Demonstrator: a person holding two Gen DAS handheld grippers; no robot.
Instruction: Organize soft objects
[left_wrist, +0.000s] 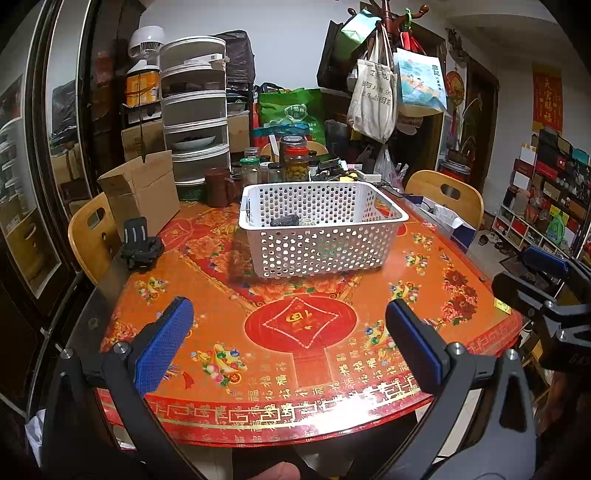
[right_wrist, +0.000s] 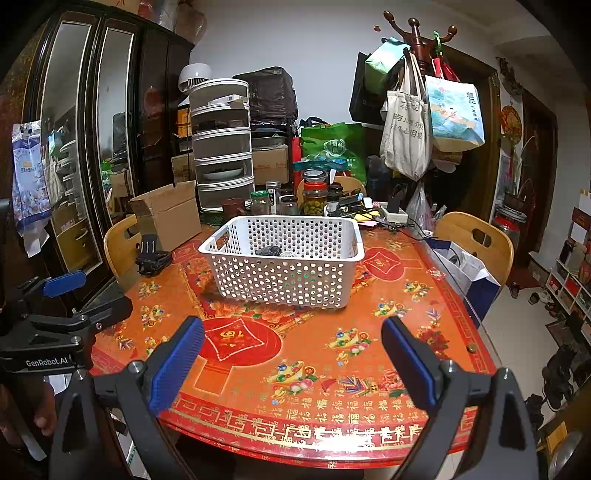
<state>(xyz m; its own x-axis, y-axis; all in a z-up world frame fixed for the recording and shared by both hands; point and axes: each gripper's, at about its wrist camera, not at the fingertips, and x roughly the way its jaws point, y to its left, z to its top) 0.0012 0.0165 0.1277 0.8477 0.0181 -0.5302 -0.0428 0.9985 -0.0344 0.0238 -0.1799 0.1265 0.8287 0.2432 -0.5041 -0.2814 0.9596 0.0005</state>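
A white perforated basket (left_wrist: 321, 247) stands on the red and orange table (left_wrist: 303, 350); it also shows in the right wrist view (right_wrist: 284, 277). Inside lie a dark soft object (left_wrist: 283, 220) and a small pale round one (left_wrist: 307, 222), mostly hidden by the wall; the dark one shows in the right wrist view (right_wrist: 269, 252). My left gripper (left_wrist: 288, 332) is open and empty above the near table edge. My right gripper (right_wrist: 291, 350) is open and empty, also near the front edge. Each gripper shows in the other's view, the right (left_wrist: 535, 280) and the left (right_wrist: 66, 295).
A black clamp-like mount (left_wrist: 142, 245) lies at the table's left. An open cardboard box (left_wrist: 144, 192), jars (left_wrist: 295, 162) and a tiered food cover (left_wrist: 195, 110) stand behind the basket. Wooden chairs (left_wrist: 448, 192) flank the table. Bags hang on a coat rack (left_wrist: 380, 92).
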